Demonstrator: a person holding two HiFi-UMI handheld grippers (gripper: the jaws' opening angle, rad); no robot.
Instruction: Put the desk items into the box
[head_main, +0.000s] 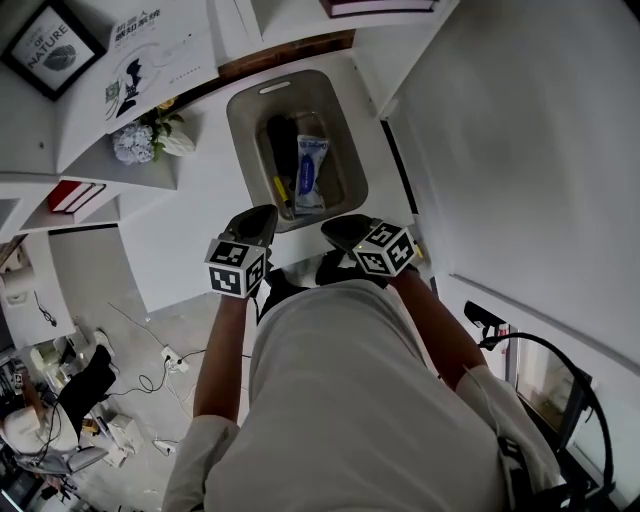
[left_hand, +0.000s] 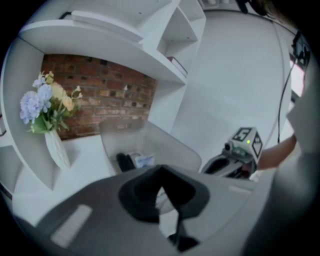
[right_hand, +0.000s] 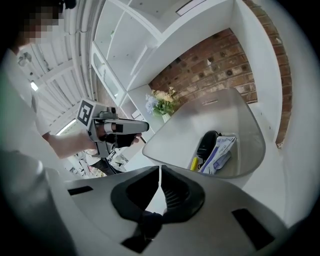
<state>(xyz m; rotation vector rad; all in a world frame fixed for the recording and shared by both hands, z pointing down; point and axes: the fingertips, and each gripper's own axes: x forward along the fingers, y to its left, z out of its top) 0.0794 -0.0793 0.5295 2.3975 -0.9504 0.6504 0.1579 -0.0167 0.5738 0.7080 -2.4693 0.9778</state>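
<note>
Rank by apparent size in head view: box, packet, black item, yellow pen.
1. grey box
2. blue-and-white packet and black item: too alike to rank
3. yellow pen, only a sliver showing

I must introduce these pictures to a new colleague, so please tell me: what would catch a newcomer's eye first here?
Most striking is the grey box on the white desk, holding a blue-and-white packet, a black item and a yellow item. At its near edge are the left gripper and right gripper, both shut and empty, each bearing a marker cube. Flowers stand on a shelf at the left.
</note>
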